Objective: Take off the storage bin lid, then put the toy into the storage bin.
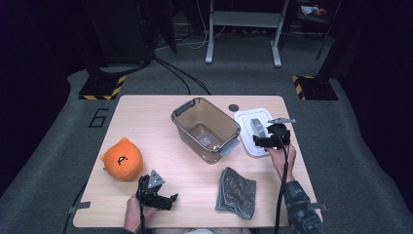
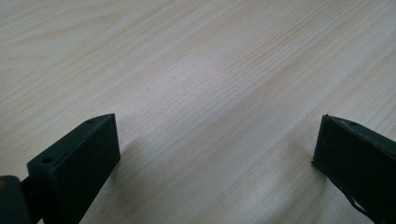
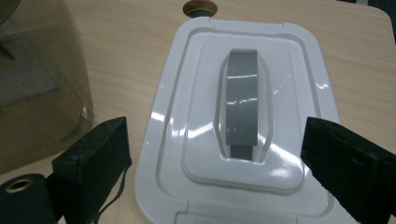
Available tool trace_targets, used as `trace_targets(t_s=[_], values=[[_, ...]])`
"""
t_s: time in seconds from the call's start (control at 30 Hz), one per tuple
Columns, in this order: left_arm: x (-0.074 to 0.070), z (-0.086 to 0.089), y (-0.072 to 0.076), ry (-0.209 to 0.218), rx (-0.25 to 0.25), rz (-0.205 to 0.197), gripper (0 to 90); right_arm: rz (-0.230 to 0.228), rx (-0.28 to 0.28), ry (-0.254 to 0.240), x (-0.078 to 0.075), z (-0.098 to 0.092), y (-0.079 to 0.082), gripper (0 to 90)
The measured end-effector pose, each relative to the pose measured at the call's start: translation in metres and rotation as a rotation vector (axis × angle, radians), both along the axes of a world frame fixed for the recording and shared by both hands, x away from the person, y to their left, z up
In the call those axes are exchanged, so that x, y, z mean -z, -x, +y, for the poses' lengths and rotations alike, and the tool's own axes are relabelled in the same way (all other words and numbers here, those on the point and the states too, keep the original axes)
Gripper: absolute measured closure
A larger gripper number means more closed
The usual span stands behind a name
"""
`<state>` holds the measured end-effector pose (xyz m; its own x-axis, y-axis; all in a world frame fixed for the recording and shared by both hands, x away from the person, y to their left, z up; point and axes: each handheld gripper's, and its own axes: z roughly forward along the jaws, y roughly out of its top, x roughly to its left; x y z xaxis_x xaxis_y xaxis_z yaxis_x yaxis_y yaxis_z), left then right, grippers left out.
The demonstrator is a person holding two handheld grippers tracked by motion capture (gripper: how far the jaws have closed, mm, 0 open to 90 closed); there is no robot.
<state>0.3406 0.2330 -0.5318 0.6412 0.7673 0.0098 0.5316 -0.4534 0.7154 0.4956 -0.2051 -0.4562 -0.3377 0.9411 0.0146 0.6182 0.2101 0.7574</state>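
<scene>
Pale wood table (image 1: 146,117); grey carpet (image 1: 48,141); dark room

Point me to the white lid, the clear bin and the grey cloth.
white lid (image 3: 243,116): right gripper view, on its grey handle.
clear bin (image 1: 195,110): high view, on its far wall.
grey cloth (image 1: 236,191): high view, on the middle of the folded cloth.

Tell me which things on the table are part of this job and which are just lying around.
In the job:
- lid, flat on the table, under the open right gripper
- bin, open, beside the lid

Lying about:
- orange plush
- grey cloth
- left gripper, open over bare table
</scene>
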Motion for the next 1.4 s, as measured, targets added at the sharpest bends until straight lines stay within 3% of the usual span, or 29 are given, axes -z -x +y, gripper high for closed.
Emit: trace_targets(t_s=[0.2,0.53,0.9,1.3,1.4], values=[[0.000,0.000,0.000,-0.002,0.000,0.002,0.1,0.004,-0.013,0.022,0.008,-0.004,0.024,5.3],[0.000,0.000,0.000,0.000,0.001,0.000,0.1,0.028,0.021,0.069,0.030,-0.018,0.056,4.4],[0.000,0.000,0.000,-0.002,0.000,0.002,0.1,0.057,0.064,0.048,0.052,-0.032,0.076,0.2],[0.000,0.000,-0.001,-0.004,0.001,-0.002,0.0,0.080,0.030,0.044,0.069,-0.035,0.089,0.0],[0.000,0.000,-0.001,0.000,0.001,0.001,0.0,0.061,0.009,0.052,0.071,-0.038,0.091,0.0]])
